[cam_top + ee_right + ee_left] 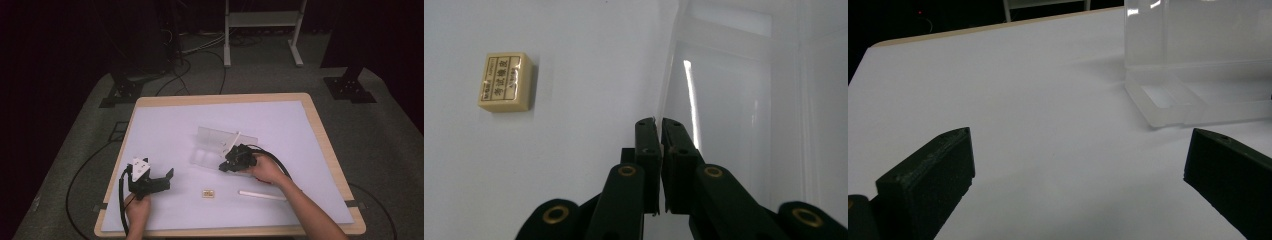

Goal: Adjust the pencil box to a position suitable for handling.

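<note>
An open clear plastic box (210, 148) lies in the middle of the white mat, its lid standing up at the back. At the box's near edge my right gripper (223, 167) has its jaws together, and the box's thin clear wall (671, 60) runs in between the tips (659, 122). My left gripper (163, 181) rests near the table's front left, open and holding nothing. Its wide-apart jaws (1078, 165) point toward the box (1168, 105). A small cream eraser (208, 193) with a printed label lies on the mat in front of the box, to the left of the right jaws (505, 82).
A white stick (261, 195) lies on the mat near the front, under the right forearm. A second pale stick (234, 139) leans at the box's lid. The wooden table edge (220, 98) frames the mat. Beyond it are cables and stand feet on the floor.
</note>
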A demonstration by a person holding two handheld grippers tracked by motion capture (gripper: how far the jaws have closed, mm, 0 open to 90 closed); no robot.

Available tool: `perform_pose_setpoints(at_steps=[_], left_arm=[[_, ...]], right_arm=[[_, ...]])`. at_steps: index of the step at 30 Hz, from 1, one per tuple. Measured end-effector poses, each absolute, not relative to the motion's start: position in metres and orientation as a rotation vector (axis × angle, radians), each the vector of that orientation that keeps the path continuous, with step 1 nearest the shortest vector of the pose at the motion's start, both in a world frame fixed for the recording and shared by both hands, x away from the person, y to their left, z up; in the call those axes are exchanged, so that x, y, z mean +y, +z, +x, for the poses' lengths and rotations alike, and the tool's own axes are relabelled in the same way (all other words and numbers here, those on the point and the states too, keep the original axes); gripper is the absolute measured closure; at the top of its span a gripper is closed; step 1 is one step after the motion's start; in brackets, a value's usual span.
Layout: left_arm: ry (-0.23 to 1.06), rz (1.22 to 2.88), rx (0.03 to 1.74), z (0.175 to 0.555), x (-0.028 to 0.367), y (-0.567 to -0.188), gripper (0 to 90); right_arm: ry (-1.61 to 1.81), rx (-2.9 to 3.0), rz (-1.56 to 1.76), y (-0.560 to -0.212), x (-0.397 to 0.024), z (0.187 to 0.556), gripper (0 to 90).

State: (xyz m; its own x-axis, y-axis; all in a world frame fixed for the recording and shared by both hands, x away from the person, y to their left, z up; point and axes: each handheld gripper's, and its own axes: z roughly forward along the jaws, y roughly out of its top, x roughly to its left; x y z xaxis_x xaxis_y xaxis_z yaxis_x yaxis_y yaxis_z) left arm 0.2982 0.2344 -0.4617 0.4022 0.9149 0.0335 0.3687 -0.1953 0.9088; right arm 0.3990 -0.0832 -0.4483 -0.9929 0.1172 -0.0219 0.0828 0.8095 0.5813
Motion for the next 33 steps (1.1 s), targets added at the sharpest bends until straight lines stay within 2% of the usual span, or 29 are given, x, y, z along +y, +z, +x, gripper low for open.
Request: perform_pose_setpoints(at_steps=[18, 20, 22, 33], left_arm=[[0.76, 1.763, 1.122, 0.298, 0.234, -0.462, 0.0], [0.76, 1.763, 1.123, 0.298, 0.234, -0.462, 0.0], [0.761, 1.76, 1.122, 0.298, 0.234, -0.462, 0.0], [0.764, 1.766, 1.12, 0.298, 0.234, -0.462, 0.0]], right_arm=[[0.963, 2.928, 0.191, -0.454, -0.088, 0.397, 85.3], [0.962, 2.933, 0.196, -0.454, -0.088, 0.397, 81.0], [0.971, 2.932, 0.218, -0.453, -0.088, 0.397, 72.5], [1.069, 2.891, 0.316, -0.436, -0.104, 0.396, 59.1]])
